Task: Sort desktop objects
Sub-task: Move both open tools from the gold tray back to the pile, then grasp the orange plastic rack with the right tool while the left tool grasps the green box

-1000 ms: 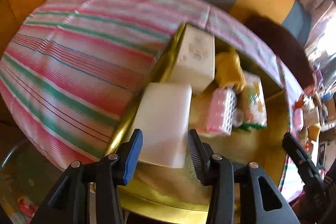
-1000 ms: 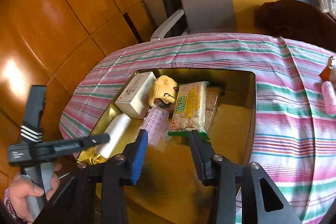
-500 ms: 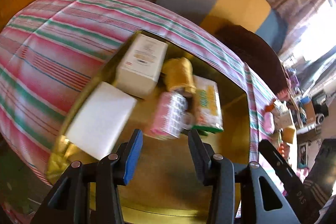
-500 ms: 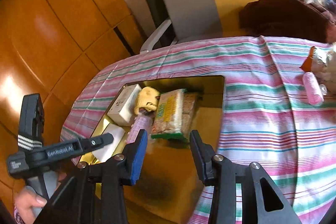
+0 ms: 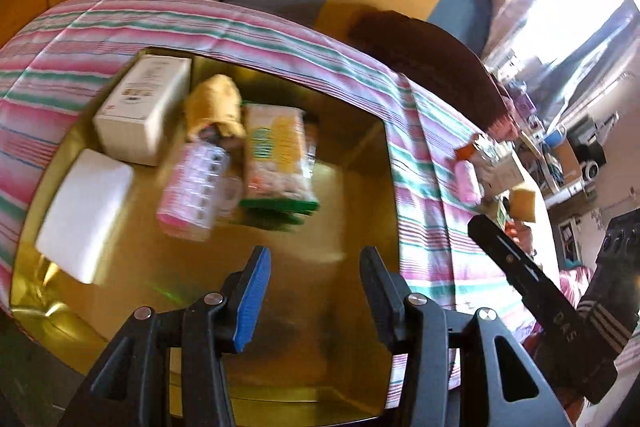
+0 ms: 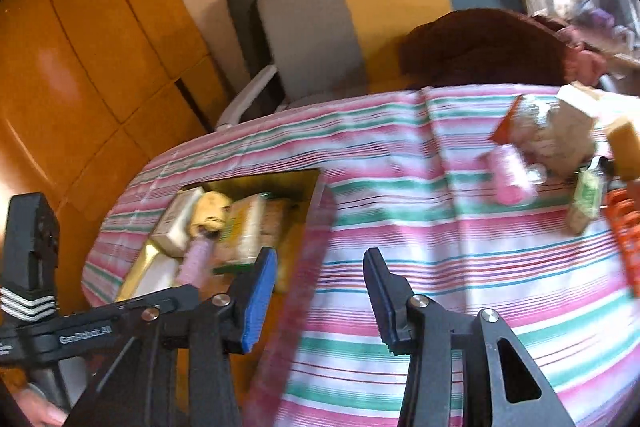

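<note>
In the left wrist view a gold tray holds a white box, a white block, a yellow item, a pink pack and a green-edged snack pack. My left gripper hangs over the tray's bare near part, its jaws opening with nothing between them. My right gripper stands open and empty over the tray's right edge and the striped cloth. A pink roll, a white packet, a yellow sponge and a small green box lie at the right.
An orange item lies at the cloth's right edge. A grey and yellow chair with a dark brown cloth on it stands behind the table. A hand holds the left gripper's handle at lower left.
Both views have swung to the right. The tray and its items slid left in each view, and the loose pile on the cloth has come into the right wrist view.
</note>
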Demonstrator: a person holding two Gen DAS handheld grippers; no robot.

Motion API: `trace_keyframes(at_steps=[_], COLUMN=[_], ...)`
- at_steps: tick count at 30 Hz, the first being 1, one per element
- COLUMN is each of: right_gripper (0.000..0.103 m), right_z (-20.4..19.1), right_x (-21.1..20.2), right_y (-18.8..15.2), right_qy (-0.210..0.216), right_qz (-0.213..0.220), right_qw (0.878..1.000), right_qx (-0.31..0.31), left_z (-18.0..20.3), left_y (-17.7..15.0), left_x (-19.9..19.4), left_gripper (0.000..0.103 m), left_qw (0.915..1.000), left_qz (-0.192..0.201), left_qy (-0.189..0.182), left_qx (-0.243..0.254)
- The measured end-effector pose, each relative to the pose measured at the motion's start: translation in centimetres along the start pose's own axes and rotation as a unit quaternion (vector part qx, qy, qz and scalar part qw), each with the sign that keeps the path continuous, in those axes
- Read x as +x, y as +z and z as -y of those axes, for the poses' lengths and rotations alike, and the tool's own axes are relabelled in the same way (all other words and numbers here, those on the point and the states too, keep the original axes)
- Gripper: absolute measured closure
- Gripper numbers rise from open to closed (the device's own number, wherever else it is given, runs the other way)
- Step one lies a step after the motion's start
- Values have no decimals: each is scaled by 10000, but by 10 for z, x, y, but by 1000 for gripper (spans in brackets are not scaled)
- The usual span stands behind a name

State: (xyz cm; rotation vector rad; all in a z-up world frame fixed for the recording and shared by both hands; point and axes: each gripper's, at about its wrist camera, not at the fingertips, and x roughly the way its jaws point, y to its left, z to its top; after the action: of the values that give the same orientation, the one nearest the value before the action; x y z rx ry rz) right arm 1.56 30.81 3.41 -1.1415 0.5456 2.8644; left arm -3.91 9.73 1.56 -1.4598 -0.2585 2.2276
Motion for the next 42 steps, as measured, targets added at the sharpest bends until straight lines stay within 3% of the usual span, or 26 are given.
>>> trace_keyframes(at_steps=[13, 28, 32, 34, 42], right_gripper=[54, 52, 35, 33, 35], right_z=[94, 199, 228, 244, 291], right_x=[-34, -60, -67, -63, -36], right_y=[-4, -31, -19, -12, -10], right_qy=[-819, -1690, -2134, -2332, -2016], right_qz=[225, 261, 507, 445, -9], right_qw=[9957, 9834, 9750, 9711, 9784], right_qx=[366, 606, 368, 228, 448], left_z=[82, 168, 187, 195, 232], left_y=[-13, -43, -51, -53, -45], left_x=[38, 80, 91, 96, 124], left_gripper=[55, 54, 54, 54, 53], left_qw=[9952, 9761, 9699, 9666, 9578], left_qz=[-491, -986, -1074, -1094, -1207], left_qy=[-155, -452, -539, -519, -588], left_qx=[827, 1881, 2119, 2260, 2540])
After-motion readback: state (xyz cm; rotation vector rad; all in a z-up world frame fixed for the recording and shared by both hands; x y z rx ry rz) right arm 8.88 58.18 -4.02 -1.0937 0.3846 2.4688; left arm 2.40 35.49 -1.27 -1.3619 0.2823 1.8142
